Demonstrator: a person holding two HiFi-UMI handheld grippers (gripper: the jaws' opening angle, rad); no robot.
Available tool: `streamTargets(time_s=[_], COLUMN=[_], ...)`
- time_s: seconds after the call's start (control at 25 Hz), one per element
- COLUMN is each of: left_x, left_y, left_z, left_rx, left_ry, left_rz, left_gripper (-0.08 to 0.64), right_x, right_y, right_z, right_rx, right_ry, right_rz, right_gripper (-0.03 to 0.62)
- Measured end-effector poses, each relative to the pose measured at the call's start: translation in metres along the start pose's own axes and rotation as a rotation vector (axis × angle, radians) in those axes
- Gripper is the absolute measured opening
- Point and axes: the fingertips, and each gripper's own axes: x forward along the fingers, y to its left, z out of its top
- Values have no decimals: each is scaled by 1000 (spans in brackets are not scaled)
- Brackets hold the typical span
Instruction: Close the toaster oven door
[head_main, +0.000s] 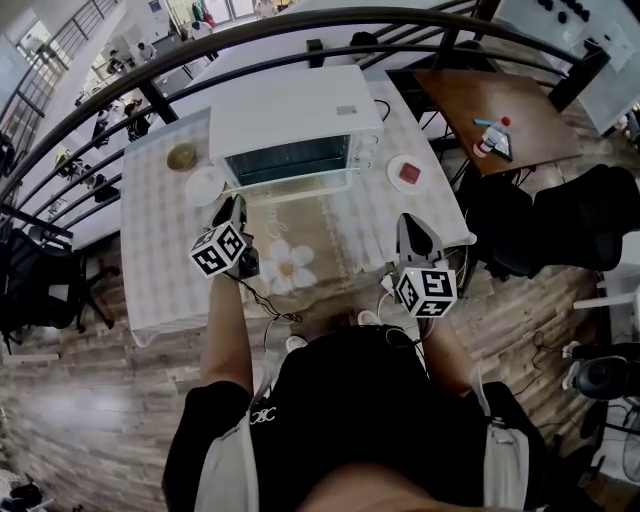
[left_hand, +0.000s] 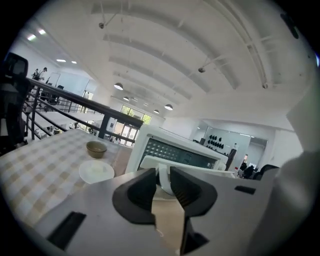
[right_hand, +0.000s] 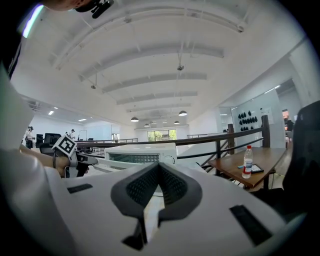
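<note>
A white toaster oven (head_main: 290, 115) stands at the back of the checked table (head_main: 150, 250). Its glass door (head_main: 290, 186) hangs folded down toward me. My left gripper (head_main: 236, 205) is at the door's front left corner. In the left gripper view its jaws (left_hand: 164, 176) stand apart, and a white part of the door's handle (left_hand: 165, 181) lies between them, with a thin dark gap on the left side. My right gripper (head_main: 408, 222) hovers to the right of the door, away from the oven (right_hand: 142, 152); its fingertips (right_hand: 159, 167) meet with nothing between them.
A brown bowl (head_main: 181, 157) and a white plate (head_main: 205, 185) sit left of the oven. A plate holding a red piece (head_main: 408, 173) sits to the oven's right. A wooden side table (head_main: 520, 110) carries a bottle (head_main: 487, 137). A black railing (head_main: 300, 30) runs behind, and black chairs (head_main: 590, 230) stand at the right.
</note>
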Motion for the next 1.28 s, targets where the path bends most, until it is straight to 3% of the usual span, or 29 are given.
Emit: streamTargets(time_s=[0.56, 0.84, 1.12, 1.2, 1.28], left_x=[38, 52, 61, 61, 58], left_y=[7, 13, 20, 20, 20], left_z=[32, 45, 49, 48, 51], left_rx=[-367, -453, -611, -628, -598], left_ry=[12, -40, -51, -57, -75], left_rz=[-130, -106, -139, -149, -127], left_gripper=[111, 104, 104, 103, 91], right_x=[-1, -1, 0, 3, 5], right_y=[-14, -16, -20, -20, -17], right_z=[1, 5, 10, 10, 11], right_rx=[17, 10, 10, 11, 9], right_ry=[-15, -21, -29, -30, -35], right_rz=[-25, -33, -40, -36, -27], right_gripper=[0, 0, 0, 0, 0])
